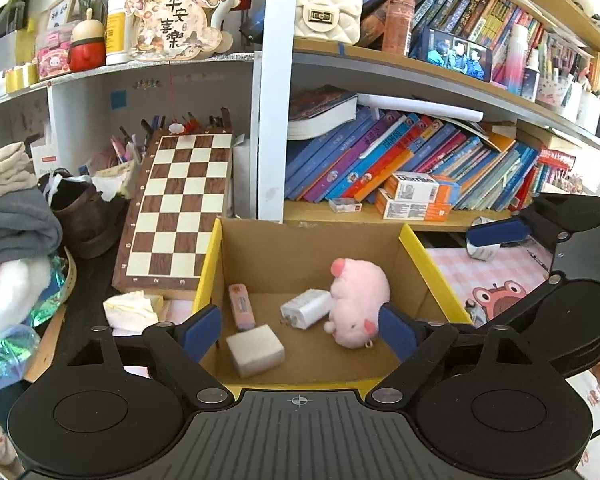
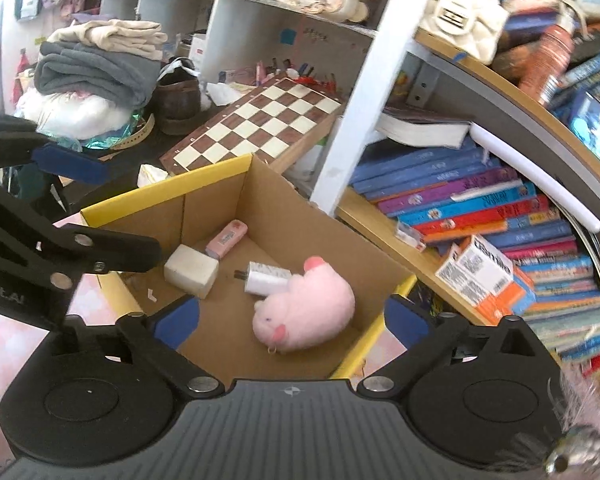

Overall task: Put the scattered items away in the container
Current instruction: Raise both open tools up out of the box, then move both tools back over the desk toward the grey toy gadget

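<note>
An open cardboard box [image 1: 300, 248] with yellow flap edges holds a pink plush pig [image 1: 358, 304], a white charger [image 1: 306, 309], a grey-white block [image 1: 255, 350] and a pink eraser-like case [image 1: 241, 306]. My left gripper [image 1: 300, 330] is open and empty, hovering over the box's near edge. In the right wrist view the same box [image 2: 300, 224] holds the pig [image 2: 306, 306], charger [image 2: 266, 278], block [image 2: 191, 270] and pink case [image 2: 226, 238]. My right gripper [image 2: 292, 318] is open and empty above the box. The left gripper's fingers [image 2: 68, 164] show at its left.
A chessboard [image 1: 176, 208] leans behind the box on the left. Folded clothes [image 1: 12, 216] and a brown shoe [image 1: 84, 220] lie further left. Shelves of books [image 1: 420, 160] stand behind. A pink checked mat [image 1: 496, 276] lies to the right, with the right gripper's finger [image 1: 500, 234] above it.
</note>
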A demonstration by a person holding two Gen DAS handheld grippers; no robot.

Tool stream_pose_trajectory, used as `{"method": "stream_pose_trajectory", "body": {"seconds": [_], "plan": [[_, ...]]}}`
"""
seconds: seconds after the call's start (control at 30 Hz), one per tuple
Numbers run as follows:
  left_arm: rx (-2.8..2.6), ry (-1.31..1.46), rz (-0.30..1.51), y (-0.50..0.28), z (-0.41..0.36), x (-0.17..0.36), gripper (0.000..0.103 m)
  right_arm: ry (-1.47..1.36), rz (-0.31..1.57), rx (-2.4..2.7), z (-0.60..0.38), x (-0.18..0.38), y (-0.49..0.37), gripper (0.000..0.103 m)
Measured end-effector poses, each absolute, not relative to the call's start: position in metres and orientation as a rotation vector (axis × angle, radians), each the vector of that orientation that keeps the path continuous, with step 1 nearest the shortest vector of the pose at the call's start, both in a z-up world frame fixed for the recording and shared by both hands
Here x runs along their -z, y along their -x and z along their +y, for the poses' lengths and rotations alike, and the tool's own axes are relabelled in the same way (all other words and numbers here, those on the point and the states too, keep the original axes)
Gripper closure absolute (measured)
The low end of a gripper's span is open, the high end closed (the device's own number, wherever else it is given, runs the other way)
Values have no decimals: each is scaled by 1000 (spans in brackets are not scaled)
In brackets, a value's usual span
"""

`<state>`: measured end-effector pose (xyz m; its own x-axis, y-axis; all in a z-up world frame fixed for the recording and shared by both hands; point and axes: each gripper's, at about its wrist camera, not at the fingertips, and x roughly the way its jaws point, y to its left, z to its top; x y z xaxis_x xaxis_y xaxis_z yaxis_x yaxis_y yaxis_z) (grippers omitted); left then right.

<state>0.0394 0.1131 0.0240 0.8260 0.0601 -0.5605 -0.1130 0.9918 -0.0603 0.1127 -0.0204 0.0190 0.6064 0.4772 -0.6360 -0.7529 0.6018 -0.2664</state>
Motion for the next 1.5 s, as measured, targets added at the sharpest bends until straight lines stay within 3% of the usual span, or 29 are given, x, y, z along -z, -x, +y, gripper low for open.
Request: {"method": "stream_pose_trajectory", "body": {"seconds": [1.5], "plan": [[-5,-35,714,-21,-13,-8,9,268,741,-488,-197,17,-86,0]]}}
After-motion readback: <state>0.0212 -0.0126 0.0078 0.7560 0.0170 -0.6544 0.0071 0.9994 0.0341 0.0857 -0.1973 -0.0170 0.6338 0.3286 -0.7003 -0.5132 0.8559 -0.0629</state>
